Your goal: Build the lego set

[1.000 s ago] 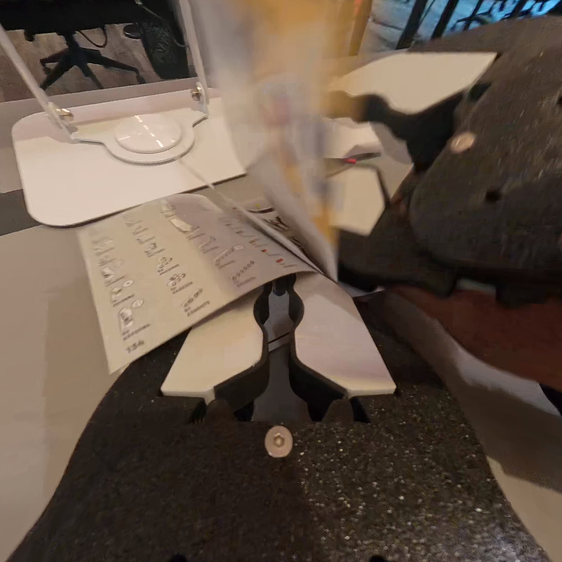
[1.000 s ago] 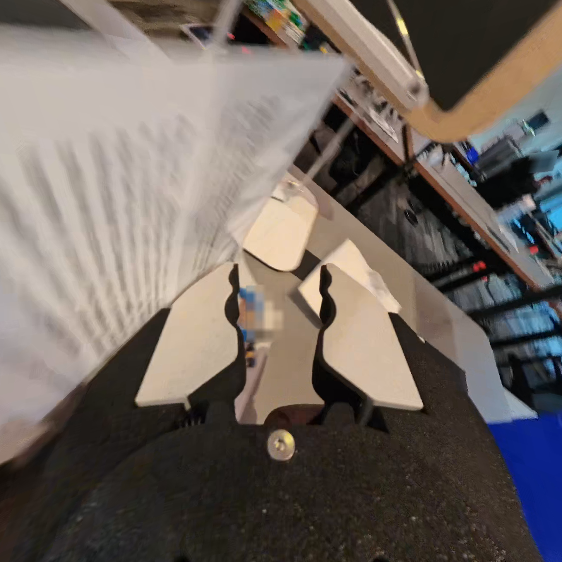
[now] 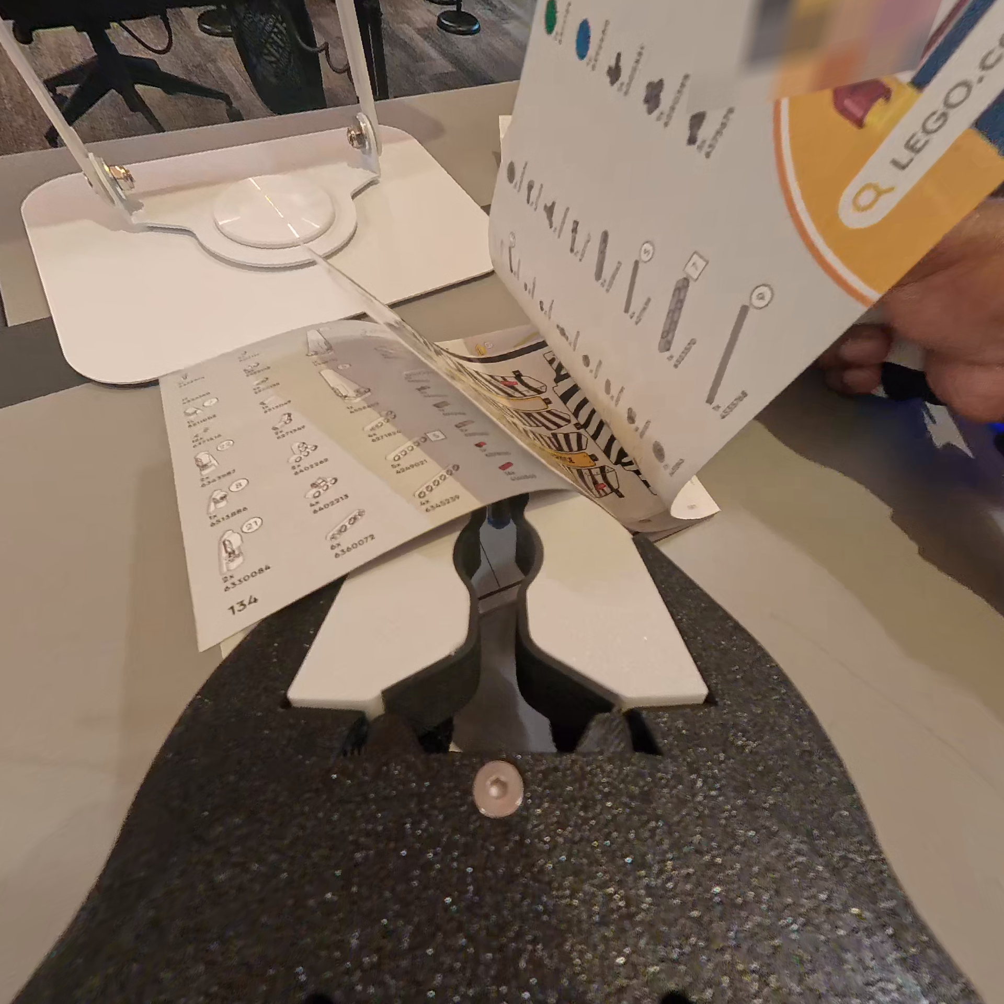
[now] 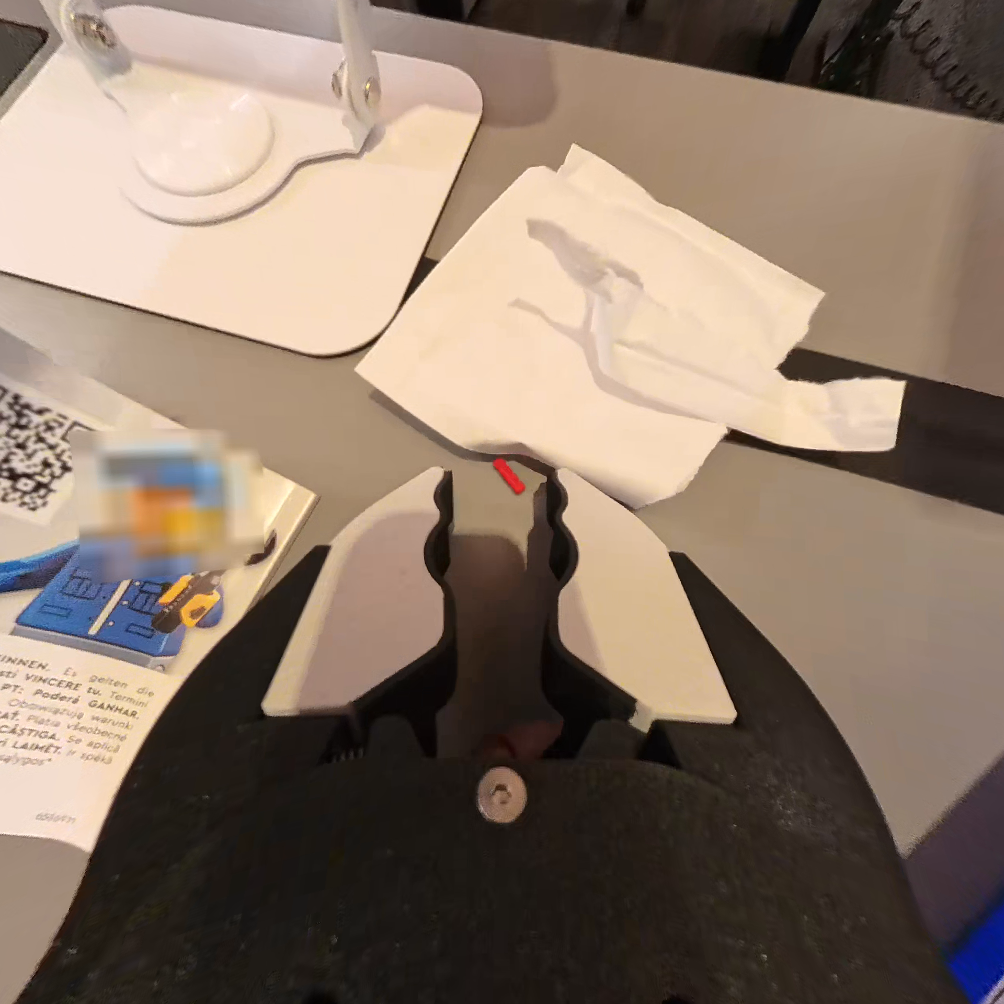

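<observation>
Swung away from the glossy booklet, the right gripper now hovers with jaws apart over the smooth grey surface. A tiny red plastic bar lies between its tips, beside crumpled white tissue. The left gripper is nearly closed, its tips hidden under a curling page, so its grasp is unclear.

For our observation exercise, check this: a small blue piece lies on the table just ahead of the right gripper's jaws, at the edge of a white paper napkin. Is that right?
Not quite. The small piece is red, not blue, as the right wrist view shows. The rest stands: it lies on the table just ahead of the right gripper, at the edge of the white paper napkin.
</observation>
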### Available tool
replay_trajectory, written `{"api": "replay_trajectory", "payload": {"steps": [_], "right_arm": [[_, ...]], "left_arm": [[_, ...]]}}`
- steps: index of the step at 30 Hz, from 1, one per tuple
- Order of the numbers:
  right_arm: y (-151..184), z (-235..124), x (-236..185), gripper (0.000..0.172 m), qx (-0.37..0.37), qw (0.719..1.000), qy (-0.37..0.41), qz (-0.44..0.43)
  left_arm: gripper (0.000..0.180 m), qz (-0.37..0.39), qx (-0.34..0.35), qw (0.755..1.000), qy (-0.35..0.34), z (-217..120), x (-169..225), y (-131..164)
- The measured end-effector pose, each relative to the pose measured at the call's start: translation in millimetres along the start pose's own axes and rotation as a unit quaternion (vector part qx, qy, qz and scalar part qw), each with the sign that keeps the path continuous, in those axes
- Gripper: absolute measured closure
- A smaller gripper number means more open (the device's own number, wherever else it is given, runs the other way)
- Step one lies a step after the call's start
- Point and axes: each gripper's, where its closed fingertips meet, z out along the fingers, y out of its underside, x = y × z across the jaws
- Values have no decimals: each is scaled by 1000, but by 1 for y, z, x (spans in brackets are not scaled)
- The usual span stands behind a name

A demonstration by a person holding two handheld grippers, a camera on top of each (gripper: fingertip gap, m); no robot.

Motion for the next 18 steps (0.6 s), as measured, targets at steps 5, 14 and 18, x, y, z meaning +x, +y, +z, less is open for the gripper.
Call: {"api": "replay_trajectory", "payload": {"steps": [5, 14, 18], "right_arm": [[-7, 1, 5, 136, 13, 999, -25, 39], [6, 10, 5, 135, -38, 999, -2, -34], [5, 11, 6, 143, -35, 998, 14, -49]], "left_arm": [[173, -4, 1, 1000, 4, 0, 0, 0], [173, 1, 1, 1000, 8, 0, 2, 0], [173, 9, 4, 1000, 6, -1, 3, 0]]}}
